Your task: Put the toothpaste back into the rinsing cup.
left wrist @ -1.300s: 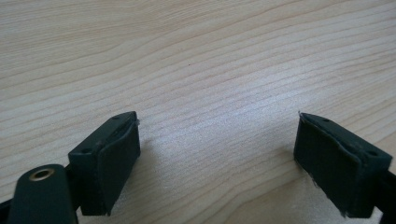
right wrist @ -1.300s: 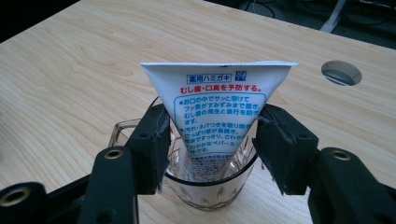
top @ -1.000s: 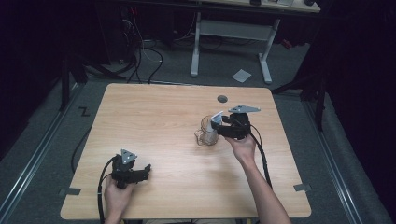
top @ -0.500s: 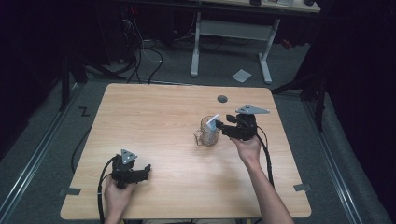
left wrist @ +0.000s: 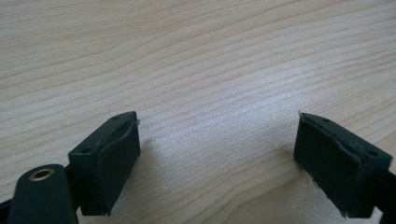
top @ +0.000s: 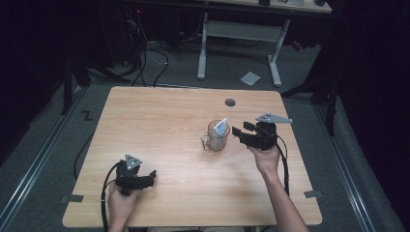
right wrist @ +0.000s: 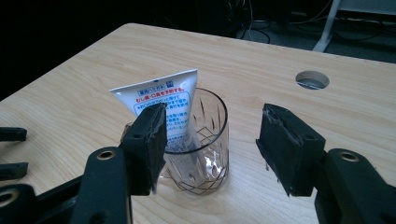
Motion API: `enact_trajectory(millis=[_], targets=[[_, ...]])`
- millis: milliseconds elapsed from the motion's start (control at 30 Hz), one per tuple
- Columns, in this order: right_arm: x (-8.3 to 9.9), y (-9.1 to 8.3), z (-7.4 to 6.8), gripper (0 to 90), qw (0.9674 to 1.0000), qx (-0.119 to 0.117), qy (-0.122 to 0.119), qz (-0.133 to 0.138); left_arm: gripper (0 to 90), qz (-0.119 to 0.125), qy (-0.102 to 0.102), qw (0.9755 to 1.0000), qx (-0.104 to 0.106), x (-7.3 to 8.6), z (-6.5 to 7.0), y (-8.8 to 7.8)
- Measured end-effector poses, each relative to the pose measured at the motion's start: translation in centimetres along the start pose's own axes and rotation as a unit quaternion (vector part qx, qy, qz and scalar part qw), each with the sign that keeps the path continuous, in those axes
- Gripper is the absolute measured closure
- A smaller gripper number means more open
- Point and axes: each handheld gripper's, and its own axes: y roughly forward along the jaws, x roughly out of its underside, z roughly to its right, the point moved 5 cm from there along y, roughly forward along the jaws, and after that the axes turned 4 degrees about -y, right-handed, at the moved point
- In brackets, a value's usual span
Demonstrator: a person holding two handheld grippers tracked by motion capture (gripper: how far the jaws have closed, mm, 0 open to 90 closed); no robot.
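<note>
The white tube (right wrist: 161, 100) stands tilted in the clear glass mug (right wrist: 198, 140), its flat crimped end up and leaning over the rim toward the desk's left edge, so the glass wall props it where it would likely tip over if standing alone. The mug (top: 217, 136) sits on the desk (top: 159, 125) right of the middle, nearer the far edge than the near one, with a round cable hole (top: 230, 102) beyond it. The right gripper (top: 238, 133) is level just to the mug's right, its jaws wide apart with nothing between them; in the right gripper view the tube and mug lie a little ahead, apart from both pads, so the tube looks set down and let go. The left gripper (top: 151, 177) rests near the desk's near left corner, well apart from the mug, jaws also wide and empty over bare wood.
</note>
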Motion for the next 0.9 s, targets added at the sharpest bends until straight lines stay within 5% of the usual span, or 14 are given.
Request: enact_trajectory(millis=[900], targets=[[2.3,-4.9,2.8,41.7,0.9989,0.021,0.03,0.03,14.8,0.0,0.0,1.0,0.0,0.0,0.0,0.0]])
